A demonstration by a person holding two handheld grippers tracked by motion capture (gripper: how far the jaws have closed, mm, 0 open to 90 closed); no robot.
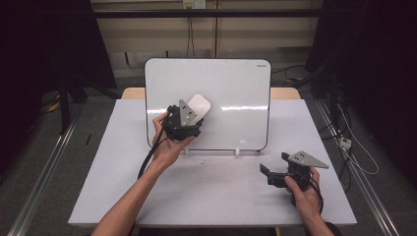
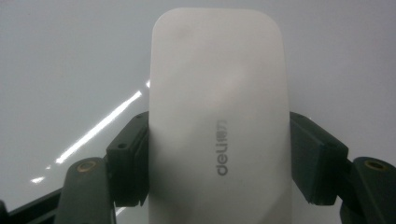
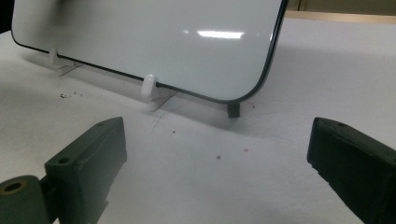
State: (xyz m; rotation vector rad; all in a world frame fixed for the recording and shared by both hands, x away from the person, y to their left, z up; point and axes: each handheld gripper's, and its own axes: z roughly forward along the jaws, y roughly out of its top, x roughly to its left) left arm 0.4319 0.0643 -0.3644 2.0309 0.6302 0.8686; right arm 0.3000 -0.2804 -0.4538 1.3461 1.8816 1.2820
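- Left gripper, centre-left of the high view, clamps a white eraser by its long sides; the eraser's long axis runs up and right onto the whiteboard.
- Right gripper, lower right, jaws apart, holds nothing, well apart from the eraser.

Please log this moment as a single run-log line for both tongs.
left tongs: shut on white eraser, held against whiteboard | right tongs: open, holding nothing, over table | board: upright on stand
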